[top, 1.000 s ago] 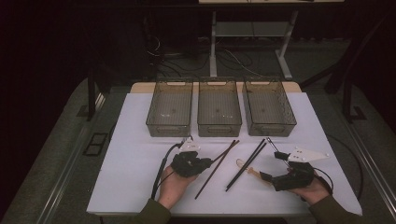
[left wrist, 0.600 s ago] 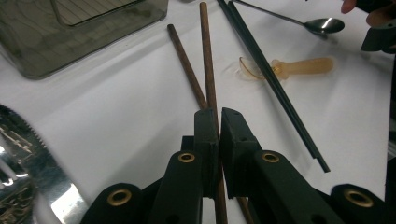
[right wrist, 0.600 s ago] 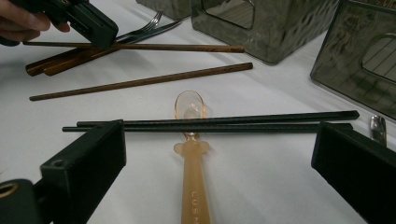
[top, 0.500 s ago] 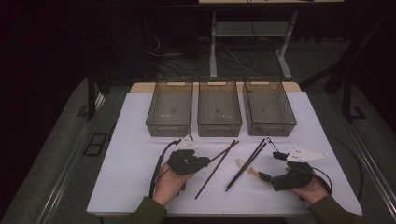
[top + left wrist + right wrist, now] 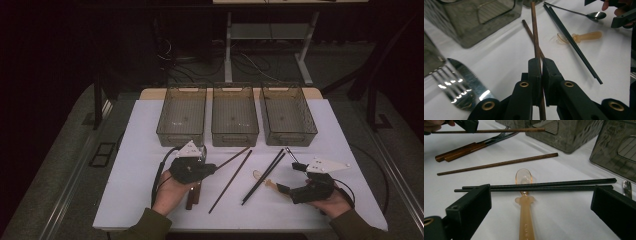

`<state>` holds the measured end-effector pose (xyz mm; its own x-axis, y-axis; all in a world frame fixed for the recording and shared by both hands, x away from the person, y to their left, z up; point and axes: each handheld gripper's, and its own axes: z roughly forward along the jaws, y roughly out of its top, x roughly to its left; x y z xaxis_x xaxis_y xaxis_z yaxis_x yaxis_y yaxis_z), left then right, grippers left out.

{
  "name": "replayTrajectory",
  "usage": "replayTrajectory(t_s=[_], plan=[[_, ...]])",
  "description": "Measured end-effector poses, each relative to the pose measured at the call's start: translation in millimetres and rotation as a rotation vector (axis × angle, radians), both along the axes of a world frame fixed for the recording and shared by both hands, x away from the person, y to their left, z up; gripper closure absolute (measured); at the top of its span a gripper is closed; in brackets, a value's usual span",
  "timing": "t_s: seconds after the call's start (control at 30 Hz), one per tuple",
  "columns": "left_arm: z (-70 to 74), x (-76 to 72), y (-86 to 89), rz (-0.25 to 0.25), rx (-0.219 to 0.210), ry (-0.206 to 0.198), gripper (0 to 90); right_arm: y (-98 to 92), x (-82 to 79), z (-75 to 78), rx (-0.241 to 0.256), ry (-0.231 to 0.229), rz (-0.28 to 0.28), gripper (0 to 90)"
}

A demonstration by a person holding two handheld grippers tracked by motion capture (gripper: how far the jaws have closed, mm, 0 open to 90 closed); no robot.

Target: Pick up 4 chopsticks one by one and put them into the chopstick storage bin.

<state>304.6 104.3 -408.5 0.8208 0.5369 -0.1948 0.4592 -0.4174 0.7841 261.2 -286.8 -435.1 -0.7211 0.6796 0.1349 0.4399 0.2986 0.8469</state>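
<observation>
Since the earlier frame the left gripper has turned toward the middle of the table and now has its jaws clamped on a brown wooden chopstick, lifted off the white tabletop; its twin lies flat. The right gripper hangs wide open over the black chopsticks and amber plastic spoon. Three clear bins line the far edge; a dark room with cables lies beyond.

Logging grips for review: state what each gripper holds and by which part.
The left gripper is shut on a brown chopstick partway along its shaft. The right gripper is open, holding nothing.
</observation>
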Motion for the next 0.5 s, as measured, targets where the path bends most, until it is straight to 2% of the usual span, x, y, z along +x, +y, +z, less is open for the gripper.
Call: replayTrajectory(t_s=[0.5], plan=[[14.4, 6.6, 28.2, 0.024, -0.010, -0.019, 85.6, -0.5, -0.8, 0.7, 0.004, -0.003, -0.002, 3.1]])
